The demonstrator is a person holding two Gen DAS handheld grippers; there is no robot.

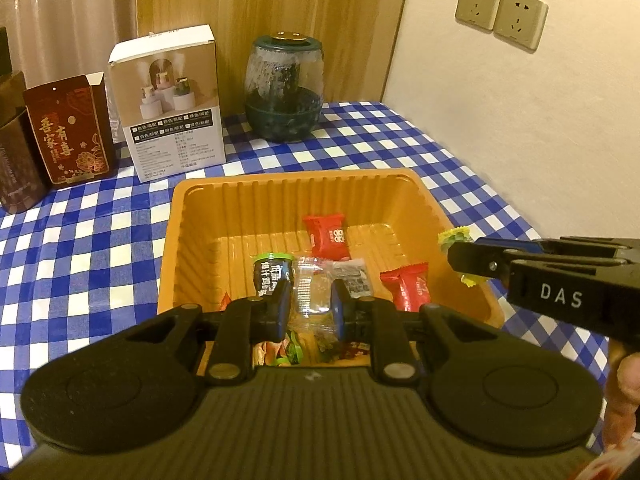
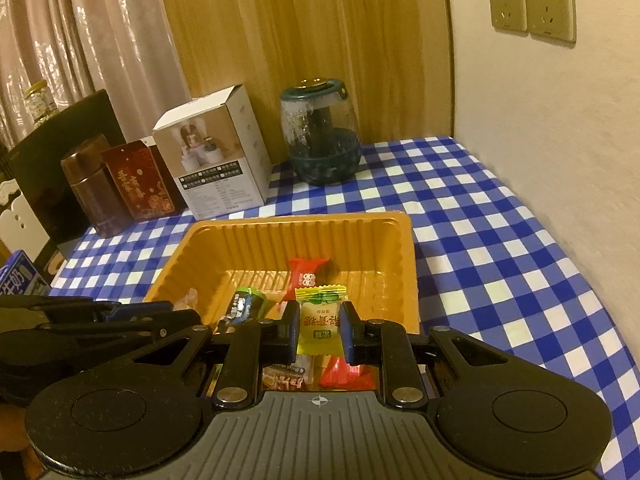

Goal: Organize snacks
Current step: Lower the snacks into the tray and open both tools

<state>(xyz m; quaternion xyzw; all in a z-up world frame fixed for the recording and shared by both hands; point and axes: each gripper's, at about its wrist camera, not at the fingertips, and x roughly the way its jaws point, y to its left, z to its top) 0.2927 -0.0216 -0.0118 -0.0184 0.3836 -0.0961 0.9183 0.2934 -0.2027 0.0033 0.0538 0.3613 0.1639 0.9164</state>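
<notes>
Both tongs carry a sweet over the orange tray (image 1: 200, 216) in the middle of the frame: the left tongs (image 1: 310, 306) pinch a clear packet (image 1: 310, 292), the right tongs (image 2: 320, 330) pinch a yellow-green candy (image 2: 320, 320). This looks like the drop-off step. Next, each would need to spread above the tray floor, clear of the red candies (image 1: 326, 236) already lying there on the checked desk (image 1: 100, 248).
</notes>
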